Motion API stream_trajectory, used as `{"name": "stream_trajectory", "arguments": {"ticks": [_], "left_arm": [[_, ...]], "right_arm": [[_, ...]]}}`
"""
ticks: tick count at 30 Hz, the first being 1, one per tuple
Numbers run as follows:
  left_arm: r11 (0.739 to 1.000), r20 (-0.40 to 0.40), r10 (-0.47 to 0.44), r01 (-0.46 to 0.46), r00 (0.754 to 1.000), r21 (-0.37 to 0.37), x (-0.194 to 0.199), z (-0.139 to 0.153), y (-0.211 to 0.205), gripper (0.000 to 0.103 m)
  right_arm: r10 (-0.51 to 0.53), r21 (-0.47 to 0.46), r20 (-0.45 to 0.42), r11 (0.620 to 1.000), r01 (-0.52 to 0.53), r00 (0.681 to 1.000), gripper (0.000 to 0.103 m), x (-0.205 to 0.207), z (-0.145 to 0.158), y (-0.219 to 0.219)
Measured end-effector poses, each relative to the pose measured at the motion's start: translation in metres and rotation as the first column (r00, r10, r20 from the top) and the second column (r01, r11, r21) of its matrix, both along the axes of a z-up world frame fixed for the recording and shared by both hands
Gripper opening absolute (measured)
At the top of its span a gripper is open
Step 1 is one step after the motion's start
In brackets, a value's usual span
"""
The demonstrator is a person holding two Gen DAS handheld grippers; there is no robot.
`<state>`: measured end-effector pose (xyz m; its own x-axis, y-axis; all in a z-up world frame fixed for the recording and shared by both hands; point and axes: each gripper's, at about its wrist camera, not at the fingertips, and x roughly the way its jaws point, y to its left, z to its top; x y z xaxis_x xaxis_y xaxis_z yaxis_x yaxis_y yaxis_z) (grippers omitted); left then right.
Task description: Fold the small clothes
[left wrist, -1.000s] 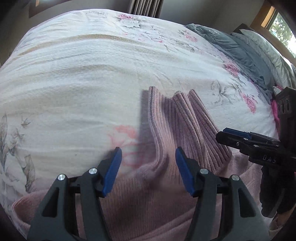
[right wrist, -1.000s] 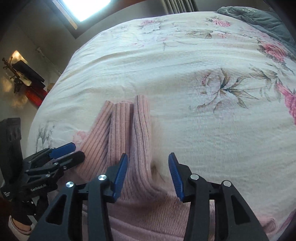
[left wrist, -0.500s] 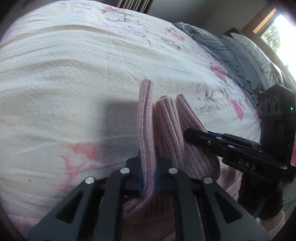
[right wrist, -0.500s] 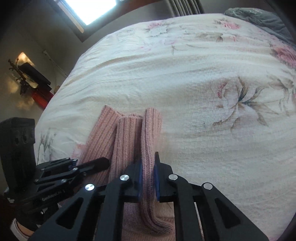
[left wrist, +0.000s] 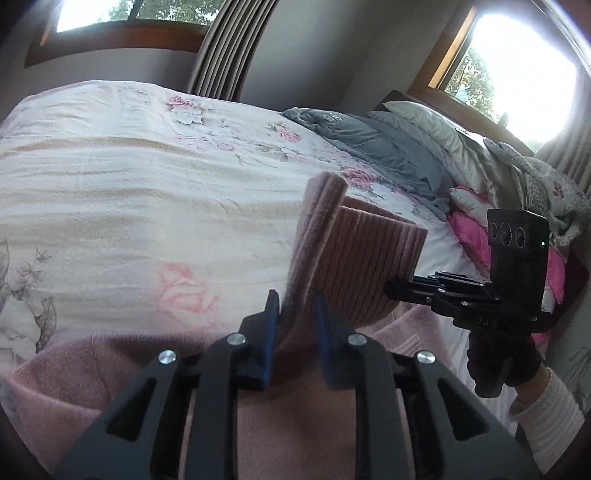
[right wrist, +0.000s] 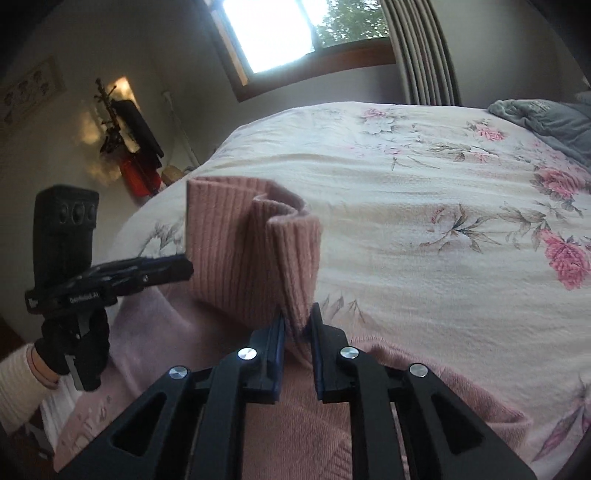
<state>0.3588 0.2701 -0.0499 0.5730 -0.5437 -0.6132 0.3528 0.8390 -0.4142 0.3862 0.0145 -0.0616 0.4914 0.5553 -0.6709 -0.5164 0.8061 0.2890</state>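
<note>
Both grippers, open a second earlier, had clamped pink ribbed sweater (left wrist: 354,266) hem: left gripper (left wrist: 295,314), right gripper (right wrist: 298,325). Hem lifted off floral bedspread (left wrist: 129,192), probably for first fold; body lay below.

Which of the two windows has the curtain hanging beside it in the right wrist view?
The bright window above the bed's far side; the grey curtain hangs immediately right of it.

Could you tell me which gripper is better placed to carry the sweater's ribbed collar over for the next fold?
Neither alone. The left gripper and the right gripper each pinch one end of the pink sweater's raised ribbed collar, at matching height above the floral bedspread; moving together probably suits best.
</note>
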Motion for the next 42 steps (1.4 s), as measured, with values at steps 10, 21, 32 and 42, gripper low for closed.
{"name": "stream_trajectory", "arguments": {"ticks": [10, 21, 32, 42], "left_arm": [[0.996, -0.105, -0.051, 0.058, 0.993, 0.065, -0.067, -0.039, 0.020, 0.032], [0.992, -0.092, -0.066, 0.075, 0.994, 0.104, 0.037, 0.007, -0.022, 0.066], [0.967, -0.354, -0.209, 0.247, 0.912, 0.065, 0.081, -0.057, -0.061, 0.063], [0.984, -0.341, -0.108, 0.150, 0.934, 0.100, 0.080, -0.047, -0.040, 0.025]], "right_arm": [[0.095, -0.120, -0.079, 0.987, -0.105, 0.992, 0.020, -0.078, -0.036, -0.018], [0.029, 0.135, -0.178, 0.991, -0.005, 0.984, 0.048, -0.054, -0.028, -0.047], [-0.026, 0.173, -0.190, 0.983, 0.059, 0.981, 0.049, -0.049, -0.033, -0.067], [-0.029, 0.180, -0.208, 0.981, 0.067, 0.978, 0.054, -0.041, -0.025, -0.053]]}}
